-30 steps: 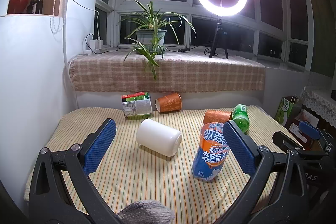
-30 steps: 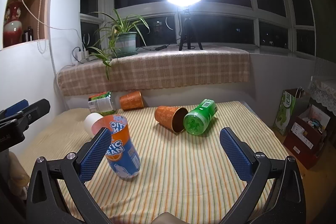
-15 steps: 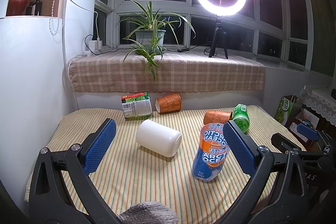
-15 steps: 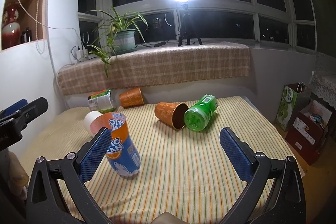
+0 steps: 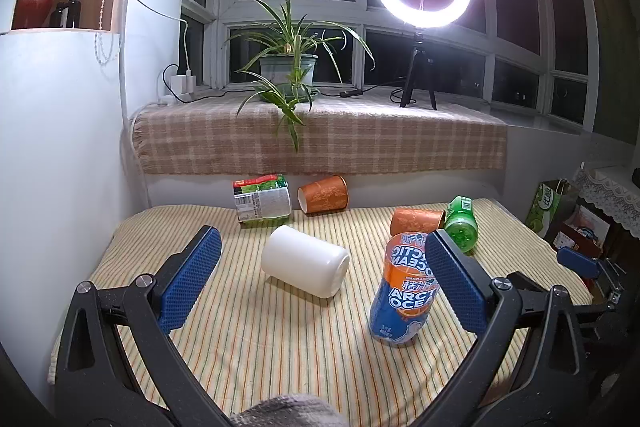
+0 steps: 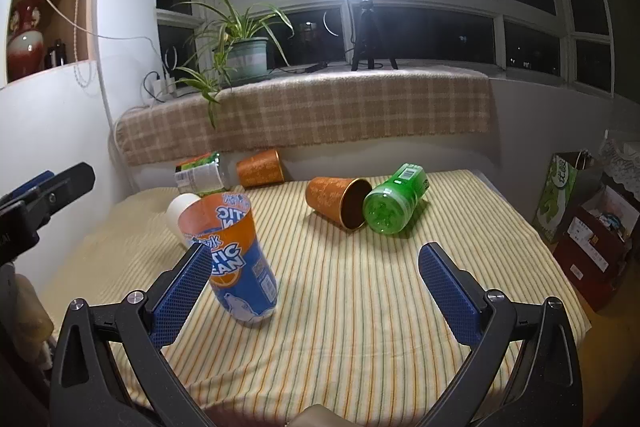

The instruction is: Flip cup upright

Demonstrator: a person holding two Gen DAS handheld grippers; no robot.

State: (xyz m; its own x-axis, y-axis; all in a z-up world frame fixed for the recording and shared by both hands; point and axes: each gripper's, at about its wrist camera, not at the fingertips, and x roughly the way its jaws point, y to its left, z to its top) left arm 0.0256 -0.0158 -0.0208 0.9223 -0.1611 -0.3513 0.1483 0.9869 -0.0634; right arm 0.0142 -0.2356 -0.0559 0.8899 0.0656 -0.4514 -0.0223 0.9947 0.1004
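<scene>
Several cups lie on the striped table (image 5: 260,347). A white cup (image 5: 305,261) lies on its side between my left gripper's fingers, farther off. An orange and blue Arctic Ocean cup (image 5: 404,291) stands tilted, mouth up; it also shows in the right wrist view (image 6: 236,259). An orange cup (image 6: 338,201) and a green cup (image 6: 394,205) lie on their sides in mid table. My left gripper (image 5: 320,279) is open and empty. My right gripper (image 6: 316,287) is open and empty, its left finger in front of the Arctic Ocean cup.
Another orange cup (image 5: 324,194) and a green labelled cup (image 5: 262,199) lie on their sides at the table's back edge against the wall. A plaid-covered sill (image 5: 320,139) holds a plant and a ring light. Bags and boxes (image 6: 588,219) stand right of the table.
My right gripper has moved forward and a little lower toward the cups. The left gripper has barely moved. No cup has moved.
</scene>
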